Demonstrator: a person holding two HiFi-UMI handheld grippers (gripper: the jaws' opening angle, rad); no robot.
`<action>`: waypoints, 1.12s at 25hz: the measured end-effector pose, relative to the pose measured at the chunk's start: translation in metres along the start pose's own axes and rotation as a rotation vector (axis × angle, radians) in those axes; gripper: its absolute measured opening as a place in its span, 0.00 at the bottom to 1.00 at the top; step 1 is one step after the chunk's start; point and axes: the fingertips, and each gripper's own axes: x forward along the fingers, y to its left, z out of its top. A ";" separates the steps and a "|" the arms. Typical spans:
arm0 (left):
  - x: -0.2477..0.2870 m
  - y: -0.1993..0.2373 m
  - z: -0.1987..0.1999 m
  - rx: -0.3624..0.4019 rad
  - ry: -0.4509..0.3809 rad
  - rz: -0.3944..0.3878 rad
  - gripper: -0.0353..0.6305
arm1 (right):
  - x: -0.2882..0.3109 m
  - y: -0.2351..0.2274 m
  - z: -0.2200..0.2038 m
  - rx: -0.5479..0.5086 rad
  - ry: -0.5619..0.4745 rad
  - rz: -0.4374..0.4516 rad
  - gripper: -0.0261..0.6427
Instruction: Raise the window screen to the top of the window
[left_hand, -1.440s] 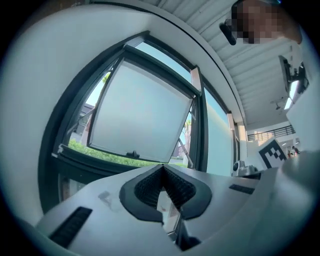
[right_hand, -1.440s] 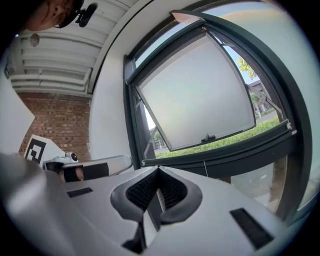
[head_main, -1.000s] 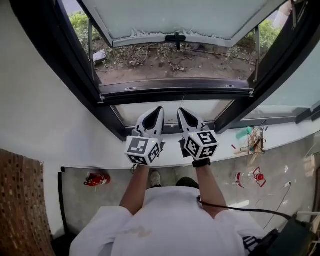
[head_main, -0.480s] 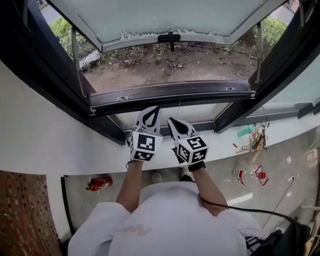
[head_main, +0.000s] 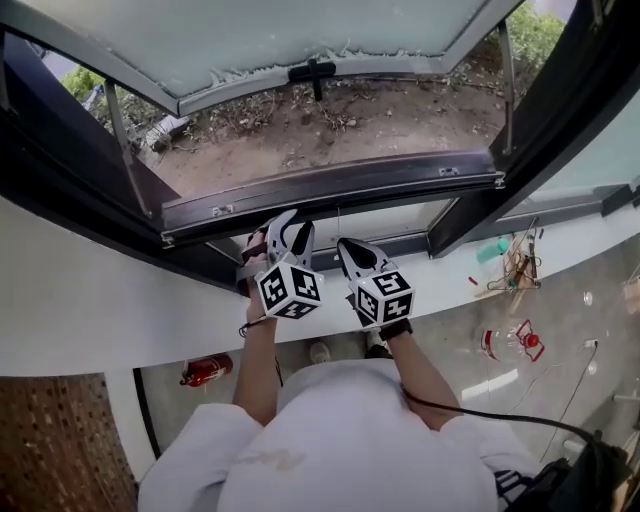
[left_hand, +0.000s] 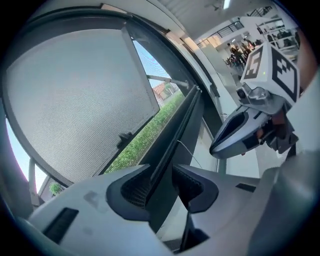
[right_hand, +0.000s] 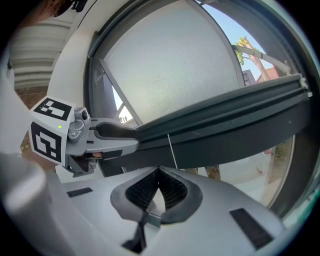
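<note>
A dark horizontal bar (head_main: 330, 190) crosses the window opening, and a thin cord (head_main: 338, 215) hangs from it. Above it a pale, fine-meshed panel (head_main: 300, 30) with a black handle (head_main: 312, 72) tilts outward. My left gripper (head_main: 283, 222) is rolled on its side just below the bar; its jaws are opening. The bar's edge (left_hand: 172, 130) runs through the gap, with no pad pressing on it. My right gripper (head_main: 346, 246) sits beside it to the right, shut and empty, its pads meeting (right_hand: 159, 175) under the bar (right_hand: 225, 135). Each gripper view shows the other gripper (left_hand: 220, 145) (right_hand: 134, 131).
A white sill (head_main: 120, 320) runs below the window. Small clutter (head_main: 515, 268) lies on its right end. On the floor are a red object (head_main: 205, 372), a clear bottle with a red cap (head_main: 515, 342) and a black cable (head_main: 480, 410). Bare soil lies outside.
Both grippers have sunk a little below the bar. The left one has rolled onto its side, shifted left, and its jaws have come apart. The right one stays shut.
</note>
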 end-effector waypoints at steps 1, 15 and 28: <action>0.002 0.000 -0.001 0.025 0.019 0.004 0.22 | 0.001 -0.005 -0.005 0.002 0.011 -0.011 0.04; 0.013 0.000 -0.014 0.348 0.172 0.124 0.21 | 0.031 -0.048 -0.076 -0.028 0.162 -0.050 0.23; 0.015 -0.003 -0.017 0.409 0.209 0.156 0.19 | 0.101 -0.102 -0.230 -0.029 0.469 -0.203 0.25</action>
